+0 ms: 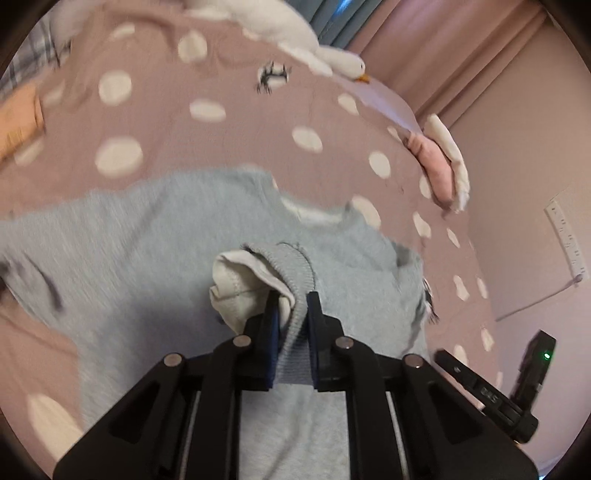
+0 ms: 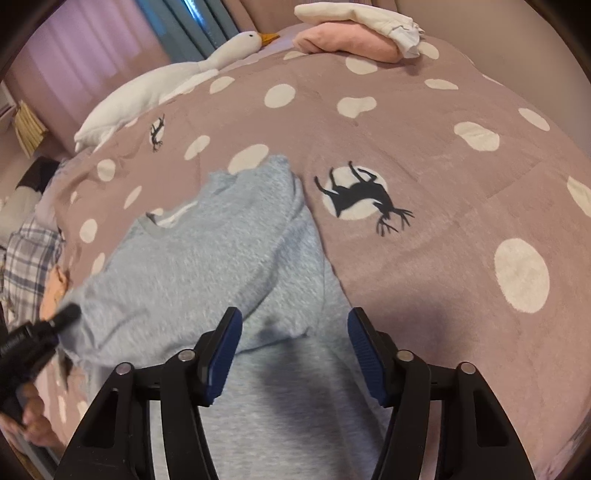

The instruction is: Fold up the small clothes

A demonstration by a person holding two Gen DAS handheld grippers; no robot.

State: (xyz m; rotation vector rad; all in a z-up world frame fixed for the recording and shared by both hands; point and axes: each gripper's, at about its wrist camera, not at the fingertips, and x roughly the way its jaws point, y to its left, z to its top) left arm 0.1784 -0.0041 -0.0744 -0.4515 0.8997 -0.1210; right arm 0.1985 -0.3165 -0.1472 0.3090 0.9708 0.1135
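From my left wrist camera, my left hand-held gripper (image 1: 292, 295) is clamped on the ribbed cuff (image 1: 295, 273) of the grey sweatshirt (image 1: 147, 258); the cuff stands bunched between the pads, its pale lining turned out to the left. The rest of the sweatshirt lies spread on the bed's dotted cover (image 1: 221, 140) below. This view alone shows the grip up close, and also the wall and a white power strip (image 1: 567, 236) on the right. My right hand-held gripper (image 1: 491, 391) pokes in at the lower right edge, a green light on it. A toy goose (image 1: 295, 33) lies along the far edge of the bed, and folded pink and white clothes (image 1: 443, 166) sit at the right edge.

From my right wrist camera, my right hand-held gripper (image 2: 293, 332) hangs tilted downward over the sweatshirt (image 2: 207, 266), jaws apart, nothing between the pads; the cloth lies under them. Only here do I see the sweatshirt's neckline, the deer print (image 2: 356, 195) on the cover (image 2: 443, 177) just right of the shoulder, and checked cloth (image 2: 26, 254) at the left. My left hand-held gripper (image 2: 62, 315) enters from the left edge, meeting the sweatshirt's edge, with my hand (image 2: 31, 417) wrapped around its handle. The goose (image 2: 177, 77) and the folded clothes (image 2: 354, 33) lie at the far side.
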